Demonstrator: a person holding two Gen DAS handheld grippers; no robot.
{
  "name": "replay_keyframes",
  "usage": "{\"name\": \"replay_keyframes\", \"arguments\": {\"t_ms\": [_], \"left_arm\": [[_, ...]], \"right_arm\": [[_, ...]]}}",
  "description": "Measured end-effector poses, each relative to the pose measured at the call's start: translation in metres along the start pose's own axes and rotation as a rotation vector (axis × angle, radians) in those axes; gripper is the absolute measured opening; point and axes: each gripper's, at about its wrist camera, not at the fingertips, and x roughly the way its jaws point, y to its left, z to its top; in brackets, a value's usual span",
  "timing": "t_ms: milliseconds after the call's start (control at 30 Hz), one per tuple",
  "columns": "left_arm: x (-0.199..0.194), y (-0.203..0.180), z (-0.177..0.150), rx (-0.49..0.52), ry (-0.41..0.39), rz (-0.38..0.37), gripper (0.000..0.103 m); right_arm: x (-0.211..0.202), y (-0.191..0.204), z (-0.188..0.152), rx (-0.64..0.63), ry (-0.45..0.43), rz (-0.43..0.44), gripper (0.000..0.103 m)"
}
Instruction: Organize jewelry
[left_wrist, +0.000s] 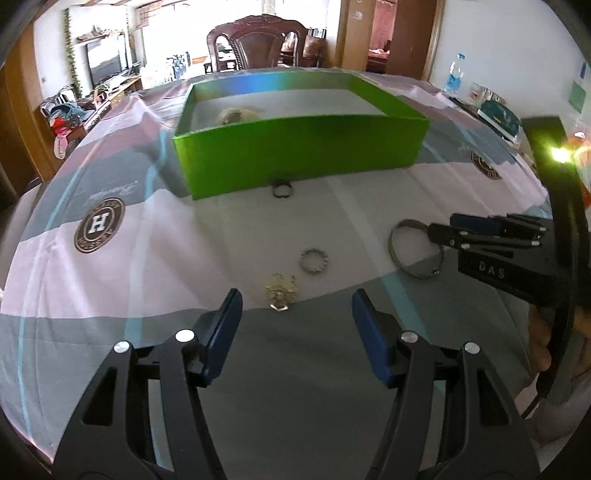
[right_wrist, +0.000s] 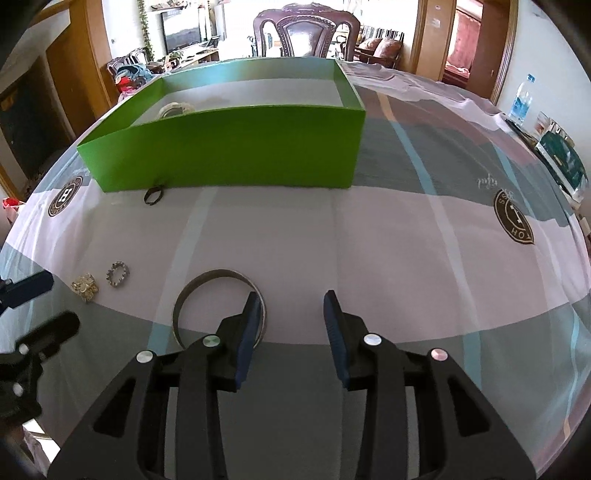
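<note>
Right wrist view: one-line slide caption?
Open right hand-held gripper over a bangle on the tablecloth, green box beyond.

A green box (left_wrist: 301, 155) stands open-topped toward the far edge of the table (right_wrist: 388, 236), its long front wall facing the near edge. Inside, by its left part, lies a pale, roundish piece (left_wrist: 236, 114), too blurred to name, perhaps a bracelet. Just beside the foot of the front wall a small dark ring (left_wrist: 282, 190) lies on the cloth. Nearer the near edge a toothed silver ring (left_wrist: 314, 261) lies flat, close beside a gold ornate brooch-like piece (left_wrist: 280, 291). To their right a plain metal bangle (right_wrist: 219, 308) lies flat.
</note>
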Motion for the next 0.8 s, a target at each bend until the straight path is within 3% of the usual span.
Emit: {"name": "replay_keyframes", "arguments": {"t_ms": [233, 367, 433, 667, 800], "left_arm": [[0.02, 0.006, 0.007, -0.037, 0.039, -0.005, 0.036], [0.028, 0.006, 0.009, -0.04, 0.05, 0.006, 0.028], [0.031, 0.008, 0.01, -0.047, 0.056, 0.015, 0.027], [0.032, 0.015, 0.011, -0.061, 0.054, 0.032, 0.029], [0.031, 0.014, 0.011, -0.053, 0.053, 0.031, 0.033]], "right_arm": [[-0.006, 0.004, -0.002, -0.012, -0.003, 0.03, 0.041], [-0.009, 0.006, -0.003, -0.022, 0.003, 0.067, 0.051], [-0.011, 0.009, -0.004, -0.03, 0.004, 0.089, 0.054], [-0.01, 0.028, -0.004, -0.082, 0.004, 0.123, 0.079], [-0.004, 0.031, -0.003, -0.089, 0.013, 0.11, 0.08]]}}
